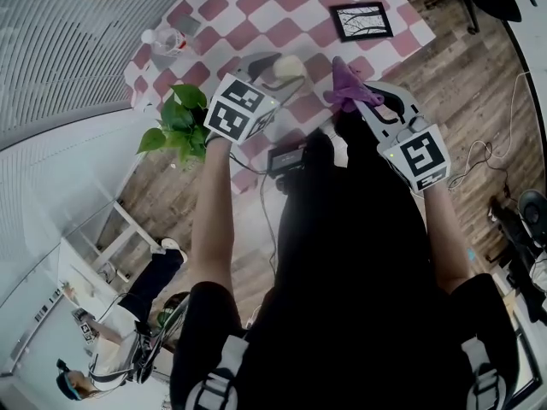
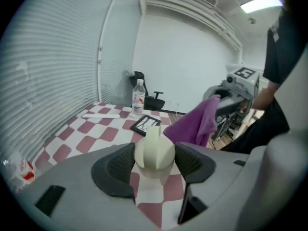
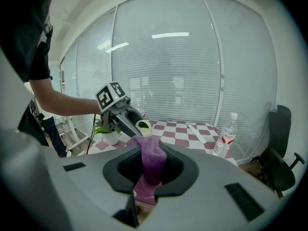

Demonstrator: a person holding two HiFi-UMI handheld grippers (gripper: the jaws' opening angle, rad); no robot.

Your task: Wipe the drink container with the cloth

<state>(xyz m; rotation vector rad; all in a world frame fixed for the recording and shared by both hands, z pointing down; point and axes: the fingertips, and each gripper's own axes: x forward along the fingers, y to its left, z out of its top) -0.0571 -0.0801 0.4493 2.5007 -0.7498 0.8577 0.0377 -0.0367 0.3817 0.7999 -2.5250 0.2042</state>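
Note:
The drink container [image 2: 155, 155], a small cream cup with a handle, is gripped between the dark pads of my left gripper [image 2: 155, 161], which is shut on it. In the head view that cup [image 1: 289, 65] hangs above the checkered table [image 1: 256, 11]. My right gripper [image 1: 350, 94] is shut on a purple cloth [image 1: 349, 85], held just right of the cup and a little apart from it. The right gripper view shows the cloth [image 3: 151, 165] bunched between the pads and drooping below them, with the cup [image 3: 143, 126] beyond it.
A black picture frame [image 1: 361, 20] lies on the table's far right. A crushed bottle [image 1: 167, 39] lies at its left edge, and an upright water bottle [image 2: 138, 97] stands further back. A potted plant [image 1: 179, 122] sits at the near left corner. Wooden floor surrounds the table.

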